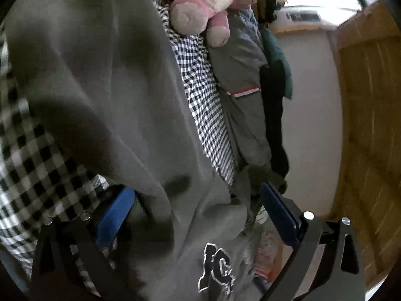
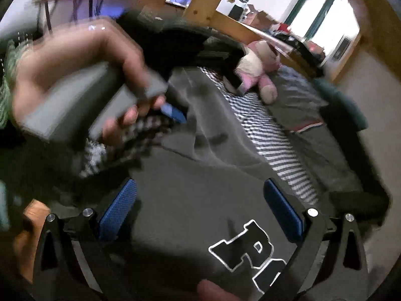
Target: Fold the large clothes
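Note:
A large grey sweatshirt (image 1: 112, 100) with black-and-white letters (image 1: 216, 267) lies crumpled on a checkered bedsheet (image 1: 200, 95). My left gripper (image 1: 195, 208) is open, its blue pads (image 1: 115, 215) on either side of a raised fold of the sweatshirt. My right gripper (image 2: 200, 208) is open just above the sweatshirt's front (image 2: 195, 195), near its printed letters (image 2: 250, 250). In the right wrist view the person's hand holds the left gripper's grey handle (image 2: 75, 105), and its blue pad (image 2: 173, 113) sits at the sweatshirt's far part.
A pink and white plush toy (image 1: 208, 2) lies at the head of the bed; it also shows in the right wrist view (image 2: 258, 72). Grey clothes (image 1: 240, 80) and a dark green item (image 1: 278, 65) lie along the bed's edge. A wooden bed frame (image 1: 371, 125) stands to the right.

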Available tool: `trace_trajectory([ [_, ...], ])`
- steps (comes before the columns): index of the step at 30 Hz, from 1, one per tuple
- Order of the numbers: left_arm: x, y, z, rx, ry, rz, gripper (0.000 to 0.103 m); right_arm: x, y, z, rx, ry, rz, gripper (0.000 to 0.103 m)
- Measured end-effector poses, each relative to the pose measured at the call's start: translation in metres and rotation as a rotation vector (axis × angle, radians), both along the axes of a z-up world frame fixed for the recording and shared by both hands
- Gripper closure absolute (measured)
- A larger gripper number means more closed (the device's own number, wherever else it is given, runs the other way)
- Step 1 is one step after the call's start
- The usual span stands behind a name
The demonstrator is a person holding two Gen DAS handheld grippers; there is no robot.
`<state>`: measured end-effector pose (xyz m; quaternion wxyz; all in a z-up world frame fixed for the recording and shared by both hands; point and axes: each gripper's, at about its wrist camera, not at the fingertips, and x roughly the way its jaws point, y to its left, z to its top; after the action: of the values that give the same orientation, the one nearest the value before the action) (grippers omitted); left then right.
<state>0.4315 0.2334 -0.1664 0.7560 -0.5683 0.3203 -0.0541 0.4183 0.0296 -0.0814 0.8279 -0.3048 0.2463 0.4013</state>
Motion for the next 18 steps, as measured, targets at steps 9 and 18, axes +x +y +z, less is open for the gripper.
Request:
trace_trajectory([
  [9,-0.009,-0.029,0.002,0.193,-0.044,0.074,0.006,0.163,0.082,0.09,-0.026,0.229,0.286,0.003],
  [18,-0.004,-0.054,0.009,0.411,-0.052,0.07,0.006,0.215,0.303,0.017,-0.353,0.316,0.588,0.003],
])
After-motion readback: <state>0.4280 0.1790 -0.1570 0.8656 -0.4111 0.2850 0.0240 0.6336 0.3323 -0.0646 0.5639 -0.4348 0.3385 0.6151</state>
